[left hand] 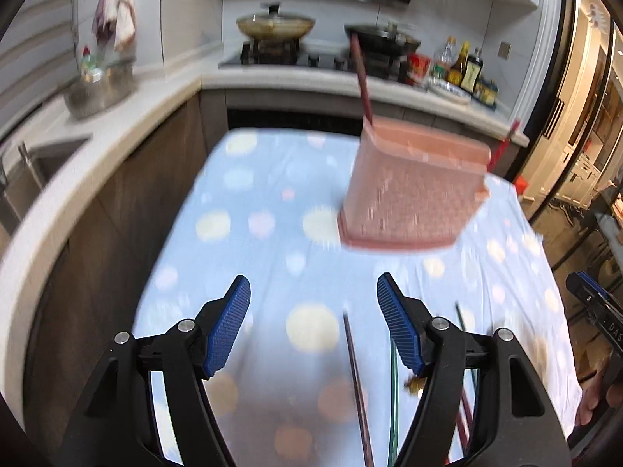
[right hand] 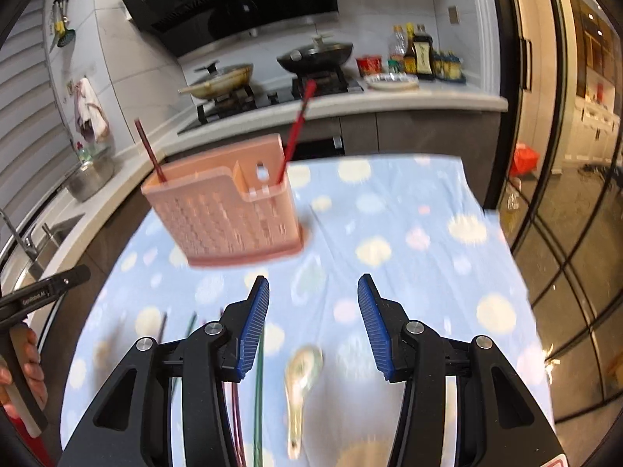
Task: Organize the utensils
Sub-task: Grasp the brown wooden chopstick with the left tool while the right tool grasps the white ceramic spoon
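A pink perforated utensil holder (left hand: 412,190) stands on the dotted blue tablecloth (left hand: 272,202), also in the right wrist view (right hand: 229,210). A dark red chopstick (right hand: 150,151) and a bright red chopstick (right hand: 296,132) stand in it. My left gripper (left hand: 313,292) is open and empty above the cloth; a dark chopstick (left hand: 356,381) and a green chopstick (left hand: 393,401) lie below it. My right gripper (right hand: 313,288) is open and empty. A pale ceramic spoon (right hand: 301,381) lies between its fingers on the cloth, with a green chopstick (right hand: 257,389) to the left.
A kitchen counter (left hand: 272,78) wraps the left and far sides, with a stove and two pans (right hand: 311,58), sauce bottles (right hand: 420,54) and a metal pot (left hand: 97,85). A sink (left hand: 39,163) is on the left. Glass doors (right hand: 564,194) stand on the right.
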